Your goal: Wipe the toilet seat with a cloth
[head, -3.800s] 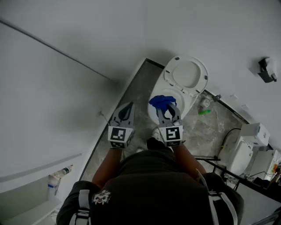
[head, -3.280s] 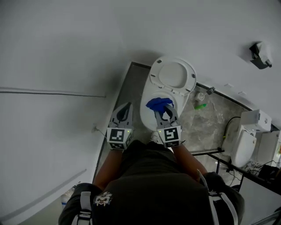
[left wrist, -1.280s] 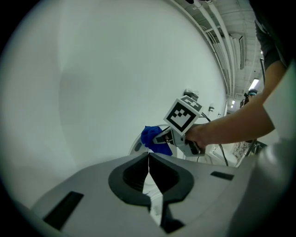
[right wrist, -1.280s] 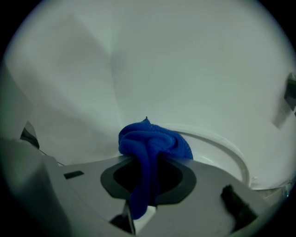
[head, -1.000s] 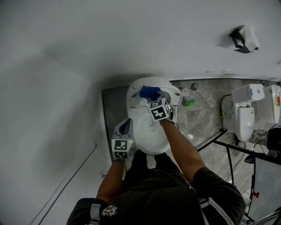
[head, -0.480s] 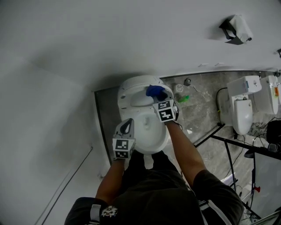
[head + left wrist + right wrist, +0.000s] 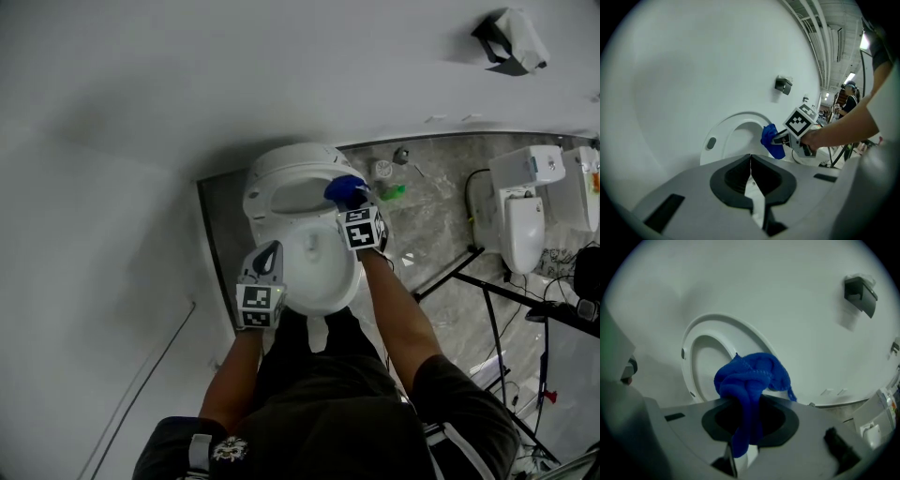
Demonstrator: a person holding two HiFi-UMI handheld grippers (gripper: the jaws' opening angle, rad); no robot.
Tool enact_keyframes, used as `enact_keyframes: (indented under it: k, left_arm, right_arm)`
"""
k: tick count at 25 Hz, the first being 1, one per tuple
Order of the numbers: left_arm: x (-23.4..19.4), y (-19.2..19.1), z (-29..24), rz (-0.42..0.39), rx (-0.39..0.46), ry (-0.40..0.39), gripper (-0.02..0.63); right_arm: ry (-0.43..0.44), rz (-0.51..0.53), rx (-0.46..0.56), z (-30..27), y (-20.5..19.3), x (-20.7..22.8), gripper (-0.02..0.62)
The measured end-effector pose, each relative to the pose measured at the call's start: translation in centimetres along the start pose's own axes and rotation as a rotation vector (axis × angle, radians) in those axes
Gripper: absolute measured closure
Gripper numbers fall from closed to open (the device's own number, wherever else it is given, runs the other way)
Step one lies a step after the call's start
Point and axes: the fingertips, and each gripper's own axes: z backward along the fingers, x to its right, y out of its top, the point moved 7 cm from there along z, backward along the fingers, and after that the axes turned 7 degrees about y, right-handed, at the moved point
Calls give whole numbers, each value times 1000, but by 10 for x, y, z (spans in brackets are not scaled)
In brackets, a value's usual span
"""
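The white toilet (image 7: 314, 281) stands below me with its lid (image 7: 281, 173) raised against the wall. My right gripper (image 7: 352, 202) is shut on a bunched blue cloth (image 7: 345, 190), which it holds at the right rear of the seat, near the hinge. Whether the cloth touches the seat I cannot tell. In the right gripper view the cloth (image 7: 750, 378) hangs through the right gripper (image 7: 745, 404) in front of the lid (image 7: 705, 359). My left gripper (image 7: 267, 258) is shut and empty over the bowl's left rim. From the left gripper (image 7: 751, 158) I see the cloth (image 7: 769, 140).
A paper holder (image 7: 511, 39) hangs on the wall at the upper right. A green bottle (image 7: 394, 192) lies on the grey floor beside the toilet. More white fixtures (image 7: 520, 225) and a black metal frame (image 7: 487, 291) stand to the right.
The right gripper has carried the cloth from the top middle of the raised lid down to the right rear of the seat. The left gripper has sunk a little beside the bowl.
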Motion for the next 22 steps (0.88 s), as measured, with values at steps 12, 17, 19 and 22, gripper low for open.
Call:
enact_keyframes:
  k: [12,17,19,22]
  left_arm:
    - [1,-20,-15,21,-47,-16,595]
    - [-6,-32,-16,26,-79,-14,595]
    - [-10,-35,-15,23,-91,-8,595]
    - [-17,-39,-15,29,-105,10,595]
  right_arm:
    - [-15,-33,-190,-44,-69,15,512]
    - [-23,28,-278,-65,-100,14,512]
    - [-21,51,-305,-71,-108,13,512]
    - [-14,93,-349,-82,-119,10,512]
